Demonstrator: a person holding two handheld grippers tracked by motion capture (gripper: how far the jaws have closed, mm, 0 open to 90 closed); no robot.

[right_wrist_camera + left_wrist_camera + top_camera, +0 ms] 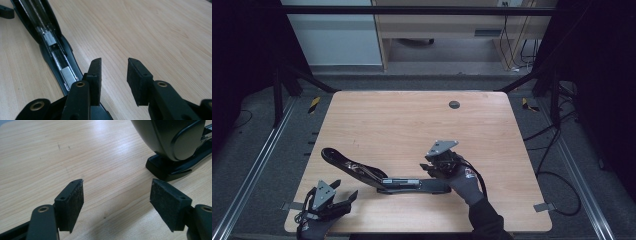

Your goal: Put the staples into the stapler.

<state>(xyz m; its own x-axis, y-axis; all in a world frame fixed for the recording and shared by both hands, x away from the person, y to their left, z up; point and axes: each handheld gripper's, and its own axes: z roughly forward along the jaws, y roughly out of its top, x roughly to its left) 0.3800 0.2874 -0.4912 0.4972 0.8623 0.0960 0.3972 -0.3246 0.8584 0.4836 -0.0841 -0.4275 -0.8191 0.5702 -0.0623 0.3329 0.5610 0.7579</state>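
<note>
A long black stapler [382, 176], swung fully open so that its top arm and its base lie end to end, rests flat on the pale wooden table [412, 120], in the half nearer the person and running from left of centre toward the right. In the right gripper view the stapler's [53, 47] open metal channel faces up, with a silvery strip at the near end. The right gripper [438, 162], held in a gloved hand with a dark sleeve, sits at the stapler's right end; its jaws stand released with a clear gap between the two black pads [96, 80], bare wood showing in that gap, and nothing clamped. The left pad of that gripper lies just beside the stapler's edge, and whether it touches cannot be told. The left gripper [343, 192] rests near the table's front left corner, on the near side of the stapler's left end. Its jaws are spread wide, the pads [75, 200] well apart over bare wood and holding nothing. Seen along that gripper, the stapler's rounded black end [172, 142] rises just beyond the right pad, apart from it.
</note>
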